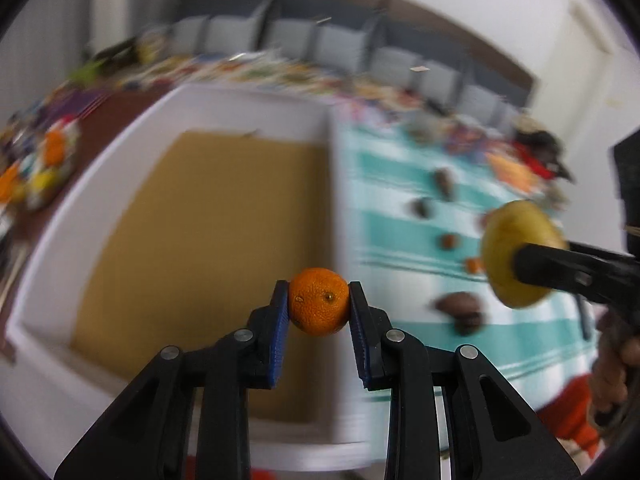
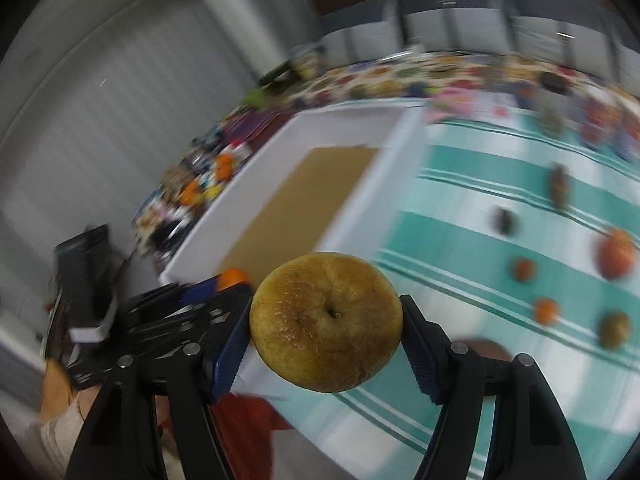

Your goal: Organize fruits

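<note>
Left wrist view: my left hand-held gripper (image 1: 319,300) is clamped on a small orange (image 1: 319,301), its blue pads (image 1: 280,312) pressing both sides, held in the air above a white tray (image 1: 100,168) with a brown cardboard floor. To the right, my right hand-held gripper (image 1: 520,264) carries a yellow-brown apple (image 1: 500,248) over the teal-and-white striped cloth (image 1: 400,184), where several blurred small fruits lie scattered. Right wrist view: my right hand-held gripper (image 2: 326,332) grips the yellow-brown apple (image 2: 326,326) between its pads, stem end facing the camera, above the near corner of the white tray (image 2: 360,120). The left hand-held gripper (image 2: 224,286) with its orange (image 2: 234,277) shows blurred at the left. More fruit lies on the striped cloth (image 2: 460,240) covering the worktop.
</note>
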`<state>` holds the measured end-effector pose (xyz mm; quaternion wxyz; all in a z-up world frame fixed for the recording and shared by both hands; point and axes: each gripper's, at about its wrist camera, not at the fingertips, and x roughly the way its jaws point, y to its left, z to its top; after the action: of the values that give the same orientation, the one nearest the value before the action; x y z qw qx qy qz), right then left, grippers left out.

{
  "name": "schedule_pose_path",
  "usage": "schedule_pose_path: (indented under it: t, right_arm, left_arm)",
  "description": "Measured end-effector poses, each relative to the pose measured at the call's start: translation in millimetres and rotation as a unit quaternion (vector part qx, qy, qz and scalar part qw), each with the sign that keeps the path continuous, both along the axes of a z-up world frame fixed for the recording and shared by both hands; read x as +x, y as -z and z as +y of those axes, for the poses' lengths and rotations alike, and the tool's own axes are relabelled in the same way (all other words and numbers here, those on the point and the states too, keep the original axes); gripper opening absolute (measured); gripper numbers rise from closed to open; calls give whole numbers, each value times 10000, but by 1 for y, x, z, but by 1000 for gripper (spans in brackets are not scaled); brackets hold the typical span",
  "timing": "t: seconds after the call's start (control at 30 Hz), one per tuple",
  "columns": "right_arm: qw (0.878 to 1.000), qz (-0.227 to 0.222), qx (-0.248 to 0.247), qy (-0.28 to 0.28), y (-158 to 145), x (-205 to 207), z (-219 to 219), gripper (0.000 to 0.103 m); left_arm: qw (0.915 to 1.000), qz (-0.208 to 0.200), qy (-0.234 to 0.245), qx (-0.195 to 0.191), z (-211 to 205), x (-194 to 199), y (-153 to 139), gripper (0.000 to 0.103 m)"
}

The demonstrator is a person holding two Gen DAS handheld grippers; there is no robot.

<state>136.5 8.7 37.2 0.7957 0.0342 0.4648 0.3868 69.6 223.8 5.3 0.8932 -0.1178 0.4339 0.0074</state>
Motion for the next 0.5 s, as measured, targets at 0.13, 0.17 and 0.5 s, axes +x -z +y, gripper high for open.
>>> schedule_pose_path:
  t: [0.13,0.17,0.5]
  right_arm:
    - [9981,222,-224,-532,20,3,77,70]
    - [9970,292,-380,-614,30,4,95,70]
    - [9889,-292,-1250,-748,60,3,154,72]
  left_arm:
    - [9971,549,-515,139,46,-1,31,28]
    - [9961,639,-600,124,53,-2,37,29]
    - [9927,545,-1071,132,66,-19,41,77]
